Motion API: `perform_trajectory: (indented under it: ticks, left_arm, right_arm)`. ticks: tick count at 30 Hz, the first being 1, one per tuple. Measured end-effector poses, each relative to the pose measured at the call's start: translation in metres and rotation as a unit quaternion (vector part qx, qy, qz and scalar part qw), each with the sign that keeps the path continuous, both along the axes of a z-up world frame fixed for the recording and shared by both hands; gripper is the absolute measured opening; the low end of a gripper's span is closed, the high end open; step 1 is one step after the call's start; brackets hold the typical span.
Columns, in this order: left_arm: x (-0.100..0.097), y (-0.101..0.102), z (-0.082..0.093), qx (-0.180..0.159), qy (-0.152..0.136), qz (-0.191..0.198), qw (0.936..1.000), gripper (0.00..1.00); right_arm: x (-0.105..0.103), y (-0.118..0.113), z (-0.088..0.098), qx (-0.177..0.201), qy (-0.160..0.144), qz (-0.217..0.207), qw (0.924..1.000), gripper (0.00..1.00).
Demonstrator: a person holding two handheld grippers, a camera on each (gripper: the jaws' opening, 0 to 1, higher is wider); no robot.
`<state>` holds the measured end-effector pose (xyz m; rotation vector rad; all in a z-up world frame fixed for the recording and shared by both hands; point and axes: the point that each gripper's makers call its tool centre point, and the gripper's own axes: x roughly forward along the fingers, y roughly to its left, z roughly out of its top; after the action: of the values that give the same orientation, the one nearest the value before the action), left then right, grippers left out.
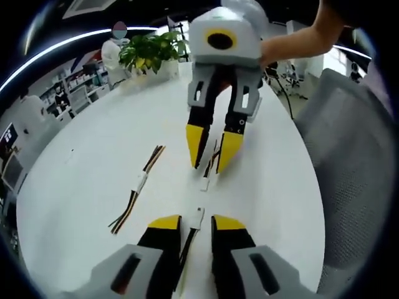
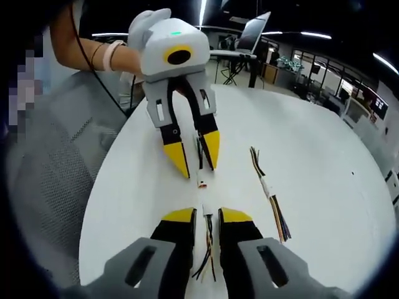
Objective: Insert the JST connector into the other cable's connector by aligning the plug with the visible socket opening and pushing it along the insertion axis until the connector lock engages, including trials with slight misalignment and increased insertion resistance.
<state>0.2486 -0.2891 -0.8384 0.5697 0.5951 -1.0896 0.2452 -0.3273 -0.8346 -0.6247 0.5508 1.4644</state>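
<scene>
Two short wire cables lie end to end on the white table (image 1: 93,168), their white JST connectors a small gap apart. In the left gripper view, my left gripper (image 1: 196,223) stands open astride the near cable, whose connector (image 1: 199,218) lies between the yellow fingertips. Opposite, the right gripper (image 1: 213,147) is open over the other cable, its connector (image 1: 204,184) just past the tips. The right gripper view mirrors this. There my right gripper (image 2: 208,216) straddles its connector (image 2: 207,218), and the left gripper (image 2: 195,156) faces it with the other connector (image 2: 202,180) in front.
A third, spare cable (image 1: 140,187) (image 2: 269,190) lies to one side on the table. A grey mesh chair (image 1: 355,156) (image 2: 50,168) stands at the table's edge. A potted plant (image 1: 149,50) and an open laptop (image 2: 255,31) sit at opposite far ends.
</scene>
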Motion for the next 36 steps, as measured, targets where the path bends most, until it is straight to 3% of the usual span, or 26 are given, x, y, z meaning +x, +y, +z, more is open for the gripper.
perform_trajectory:
  ticks: [19, 36]
  left_arm:
    - [0.000, 0.000, -0.006, 0.003, -0.005, -0.015, 0.9999, 0.05]
    - [-0.001, 0.000, -0.008, -0.027, 0.013, -0.014, 0.9995, 0.01]
  right_arm:
    - [0.000, 0.003, -0.015, -0.005, 0.011, 0.002, 0.9999, 0.09]
    - [0.002, 0.004, -0.015, 0.008, 0.017, 0.004, 0.9998, 0.07]
